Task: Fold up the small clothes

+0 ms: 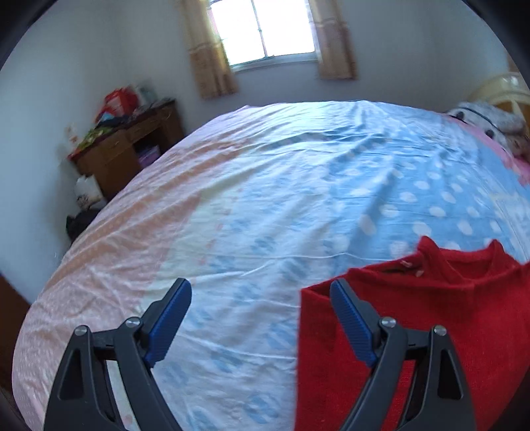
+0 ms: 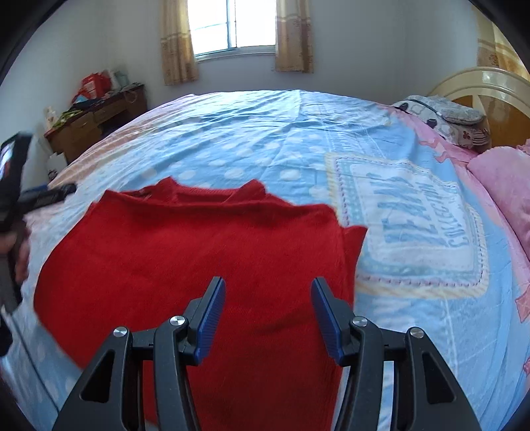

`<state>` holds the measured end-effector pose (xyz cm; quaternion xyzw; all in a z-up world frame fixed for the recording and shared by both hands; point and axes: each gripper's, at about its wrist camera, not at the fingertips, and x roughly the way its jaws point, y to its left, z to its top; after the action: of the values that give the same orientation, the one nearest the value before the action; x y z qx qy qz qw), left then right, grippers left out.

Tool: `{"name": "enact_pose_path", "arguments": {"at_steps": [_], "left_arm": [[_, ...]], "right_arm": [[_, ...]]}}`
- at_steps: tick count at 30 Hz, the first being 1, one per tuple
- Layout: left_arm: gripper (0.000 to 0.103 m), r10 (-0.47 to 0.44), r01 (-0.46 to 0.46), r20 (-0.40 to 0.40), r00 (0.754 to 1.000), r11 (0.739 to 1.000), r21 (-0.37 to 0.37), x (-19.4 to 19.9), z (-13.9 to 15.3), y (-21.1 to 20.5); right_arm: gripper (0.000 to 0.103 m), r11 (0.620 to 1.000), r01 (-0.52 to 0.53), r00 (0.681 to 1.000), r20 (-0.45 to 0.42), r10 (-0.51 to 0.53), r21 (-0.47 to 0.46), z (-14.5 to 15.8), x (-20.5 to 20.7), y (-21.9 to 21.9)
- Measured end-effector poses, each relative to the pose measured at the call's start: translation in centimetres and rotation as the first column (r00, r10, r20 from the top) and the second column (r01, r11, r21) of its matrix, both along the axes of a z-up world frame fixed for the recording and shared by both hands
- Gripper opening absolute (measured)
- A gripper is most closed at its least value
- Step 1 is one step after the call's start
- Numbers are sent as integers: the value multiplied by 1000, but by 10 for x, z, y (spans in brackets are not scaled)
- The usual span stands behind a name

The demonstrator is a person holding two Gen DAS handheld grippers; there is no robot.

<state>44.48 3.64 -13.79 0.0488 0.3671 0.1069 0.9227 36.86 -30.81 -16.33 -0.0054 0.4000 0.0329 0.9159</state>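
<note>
A small red knitted sweater point(image 2: 198, 252) lies flat on the bed, collar toward the window, with its sides folded in. In the left wrist view the same sweater point(image 1: 447, 315) fills the lower right. My left gripper point(image 1: 261, 291) stands wide open over the sheet just left of the sweater's left edge, nothing between its blue pads point(image 1: 170, 318). My right gripper point(image 2: 268, 291) hovers over the sweater's lower right part, open, pads point(image 2: 212, 318) apart from the cloth. The left gripper point(image 2: 49, 195) and the hand holding it show at the left rim of the right wrist view.
The bed sheet point(image 1: 265, 199) is blue with white dots, pink along the left side. Pink pillow point(image 2: 503, 189) and a grey patterned cushion point(image 2: 444, 116) lie by the headboard point(image 2: 483, 86) at right. A cluttered wooden desk point(image 1: 129, 146) stands against the left wall, under a curtained window point(image 1: 265, 30).
</note>
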Motion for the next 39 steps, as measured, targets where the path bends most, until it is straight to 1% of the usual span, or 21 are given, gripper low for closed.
{"name": "enact_pose_path", "arguments": {"at_steps": [1, 3, 5, 9, 12, 13, 14, 16, 17, 18, 21, 22, 24, 25, 27, 29, 32, 35, 36, 38, 39], "left_arm": [[89, 6, -6, -5, 1000, 1000, -4, -4, -2, 3], [89, 14, -13, -23, 1000, 1000, 22, -17, -12, 6], [89, -11, 13, -59, 998, 999, 33, -37, -23, 6], [89, -65, 66, -54, 996, 998, 11, -82, -29, 4], [89, -99, 100, -37, 994, 994, 36, -109, -35, -4], [91, -108, 109, -35, 994, 993, 43, -113, -37, -7], [95, -119, 122, -37, 992, 990, 68, -117, -42, -12], [95, -124, 129, -46, 991, 986, 107, -117, -49, -15], [95, -122, 126, -40, 992, 986, 113, -117, -53, -16], [95, -116, 119, -33, 993, 987, 107, -119, -53, -15], [96, -110, 112, -31, 993, 989, 96, -123, -52, -10], [100, -106, 109, -30, 994, 989, 102, -125, -55, -8], [101, -97, 99, -24, 995, 991, 85, -128, -59, -3], [102, -93, 95, -24, 995, 993, 74, -129, -59, -2], [102, -84, 86, -31, 996, 994, 67, -130, -59, -1], [103, -76, 78, -33, 997, 995, 62, -131, -60, -1], [103, -73, 74, -38, 997, 997, 38, -133, -61, 4], [103, -70, 70, -39, 997, 998, -3, -136, -63, 12], [103, -71, 71, -38, 997, 997, -9, -137, -63, 13], [103, -76, 75, -34, 997, 997, -18, -139, -64, 14], [103, -77, 76, -34, 996, 997, -25, -139, -64, 15]], "right_arm": [[55, 1000, -7, 1000, -4, 7, -3, -1, -6, -1], [55, 1000, -6, 1000, -15, 6, 2, -5, -16, -6], [55, 1000, 6, 1000, -24, -6, 17, -7, -27, -14], [55, 998, 25, 1000, -19, -24, 61, -7, -55, -30], [55, 998, 26, 999, -35, -24, 65, -14, -67, -30], [55, 998, 23, 999, -49, -20, 59, -19, -68, -29], [55, 998, 22, 998, -61, -18, 52, -23, -69, -28], [52, 998, 24, 994, -110, -18, 51, -39, -69, -27], [52, 998, 27, 994, -110, -20, 59, -42, -70, -27], [52, 997, 33, 995, -98, -27, 66, -42, -72, -28], [52, 996, 58, 991, -121, -50, 62, -35, -74, -28], [52, 997, 68, 992, -110, -62, 48, -31, -76, -27], [52, 996, 81, 996, -44, -80, 22, -18, -81, -21], [52, 996, 85, 996, -5, -85, 27, -9, -81, -17], [52, 995, 75, 997, 22, -76, 68, 3, -74, -7], [52, 995, 48, 998, 29, -50, 84, 4, -67, 7], [52, 997, -26, 999, 28, 24, 71, -4, -55, 38], [52, 996, -61, 998, -32, 63, 72, -26, -47, 62], [53, 996, -67, 996, -51, 70, 60, -34, -47, 69], [54, 995, -83, 997, -6, 82, -49, -39, -56, 83], [54, 991, -98, 995, -1, 98, -95, -41, -61, 90]]}}
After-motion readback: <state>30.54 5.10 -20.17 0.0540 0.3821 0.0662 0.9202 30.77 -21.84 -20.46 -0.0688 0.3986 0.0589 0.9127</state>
